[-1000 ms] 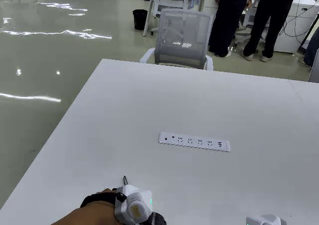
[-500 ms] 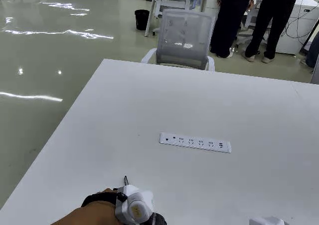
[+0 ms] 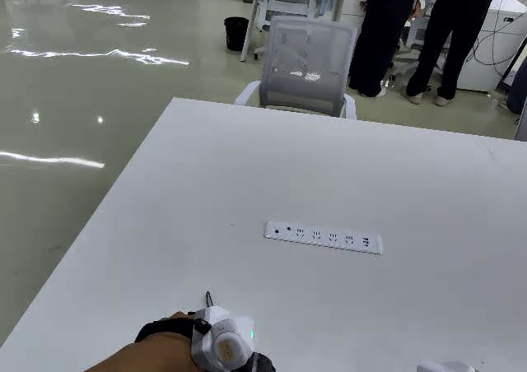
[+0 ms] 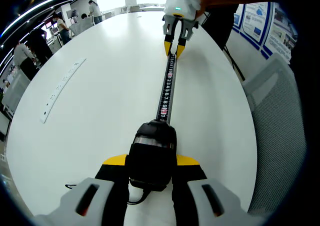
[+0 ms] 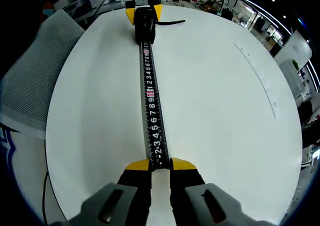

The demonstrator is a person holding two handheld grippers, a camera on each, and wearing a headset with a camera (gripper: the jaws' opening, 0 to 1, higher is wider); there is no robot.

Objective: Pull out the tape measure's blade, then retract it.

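Half done, by the look | black tape measure case (image 4: 152,145) clamped in left gripper (image 4: 151,160) | black numbered blade (image 5: 149,93) lies extended along white tabletop (image 5: 215,101) | right gripper (image 5: 159,163) pinches blade tip | retraction remains.

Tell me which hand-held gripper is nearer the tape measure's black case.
Left. The left hand-held gripper is shut on the case; the right hand-held gripper pinches the blade at its tip, the pulled-out length away.

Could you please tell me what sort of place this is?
Probably an open-plan office or lab: a large white table with a white power strip, and a grey mesh office chair.
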